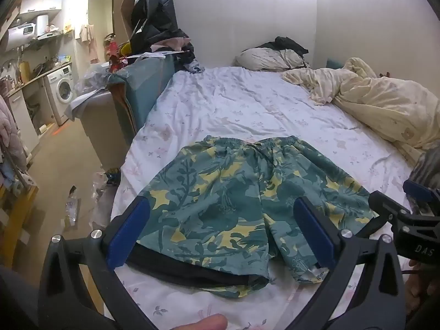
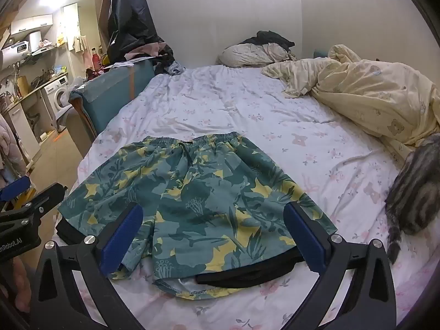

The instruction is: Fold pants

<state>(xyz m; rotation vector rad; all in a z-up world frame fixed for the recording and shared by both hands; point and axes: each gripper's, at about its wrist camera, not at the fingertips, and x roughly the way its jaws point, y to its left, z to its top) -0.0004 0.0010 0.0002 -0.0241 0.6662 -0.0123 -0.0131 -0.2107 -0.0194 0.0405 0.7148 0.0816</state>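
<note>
While both tongs gape, one pair of shorts [image 1: 242, 192] lies flat — one cat [image 2: 415, 200] beside.

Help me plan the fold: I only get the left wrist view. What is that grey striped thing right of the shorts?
Observer: A grey tabby cat, on the sheet and apart from the shorts.
Operator: Does the black cloth reach under the right-hand leg too?
Observer: Yes, the black garment sticks out below that hem.
Operator: Is the right gripper open?
Observer: Yes, the right gripper is open and holds nothing.
</note>
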